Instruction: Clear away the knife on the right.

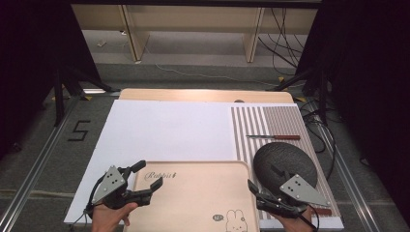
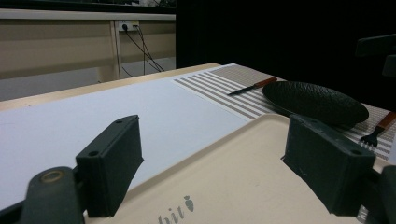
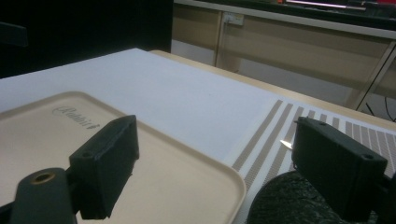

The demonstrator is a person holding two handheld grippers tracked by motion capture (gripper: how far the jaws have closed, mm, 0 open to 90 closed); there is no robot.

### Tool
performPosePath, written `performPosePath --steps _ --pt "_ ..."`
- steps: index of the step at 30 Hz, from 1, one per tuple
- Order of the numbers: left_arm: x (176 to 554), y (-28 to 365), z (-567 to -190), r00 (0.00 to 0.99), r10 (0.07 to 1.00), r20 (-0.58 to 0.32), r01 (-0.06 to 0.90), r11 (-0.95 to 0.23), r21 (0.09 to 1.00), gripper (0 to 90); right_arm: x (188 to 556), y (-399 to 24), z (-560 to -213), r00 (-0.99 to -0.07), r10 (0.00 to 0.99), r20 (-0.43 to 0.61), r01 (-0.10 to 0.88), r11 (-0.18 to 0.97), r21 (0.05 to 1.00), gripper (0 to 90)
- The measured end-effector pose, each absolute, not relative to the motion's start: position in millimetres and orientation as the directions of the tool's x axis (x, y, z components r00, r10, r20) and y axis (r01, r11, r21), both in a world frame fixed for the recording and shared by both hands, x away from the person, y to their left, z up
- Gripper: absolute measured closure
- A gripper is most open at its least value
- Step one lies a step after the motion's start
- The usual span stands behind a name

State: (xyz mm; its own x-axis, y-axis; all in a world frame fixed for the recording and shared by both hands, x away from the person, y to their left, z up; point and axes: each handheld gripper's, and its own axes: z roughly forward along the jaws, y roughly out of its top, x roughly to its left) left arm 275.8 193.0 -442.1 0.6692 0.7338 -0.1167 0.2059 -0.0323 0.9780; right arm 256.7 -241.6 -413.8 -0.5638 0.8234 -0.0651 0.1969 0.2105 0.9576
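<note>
A beige tray (image 1: 193, 200) printed with "Rabbit" and a bunny lies at the table's near edge. My left gripper (image 1: 148, 176) is open at the tray's left corner, and its jaws straddle that corner (image 2: 219, 163) with nothing between them. My right gripper (image 1: 264, 180) is open between the tray's right rim and a dark round plate (image 1: 285, 162). In the right gripper view the jaws (image 3: 219, 163) stand wide over the tray rim (image 3: 224, 176) and the plate's edge (image 3: 285, 203).
The plate (image 2: 317, 100) rests on a striped placemat (image 1: 280, 118). A red-handled knife (image 1: 273, 137) lies beyond it and a fork (image 2: 377, 133) to its right. A white board (image 1: 159, 128) covers the left and middle of the table.
</note>
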Motion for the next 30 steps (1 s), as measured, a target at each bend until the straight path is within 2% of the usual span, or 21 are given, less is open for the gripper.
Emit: performPosePath --steps 13,15,19,21,30 --pt "276.2 193.7 -442.4 0.673 0.73 -0.116 0.198 -0.026 0.98 18.3 264.2 -257.6 -392.2 -0.548 0.824 -0.147 0.194 0.296 0.935 15.7" --pt "276.3 193.7 -442.4 0.672 0.731 -0.116 0.198 -0.027 0.98 18.3 268.0 -263.2 -386.7 -0.537 0.823 -0.183 0.165 0.315 0.935 15.7" --pt "275.7 194.0 -441.8 0.669 0.735 -0.111 0.2 -0.033 0.979 18.3 272.5 -271.2 -376.9 -0.55 0.819 -0.165 0.208 0.326 0.922 15.8" --pt "275.8 194.0 -441.9 0.669 0.735 -0.111 0.198 -0.032 0.98 18.2 277.6 -275.3 -373.3 -0.549 0.81 -0.206 0.181 0.356 0.917 15.8" --pt "276.0 193.9 -442.4 0.666 0.738 -0.108 0.2 -0.038 0.979 18.2 302.1 -292.2 -351.3 -0.577 0.766 -0.284 0.234 0.489 0.84 15.9"
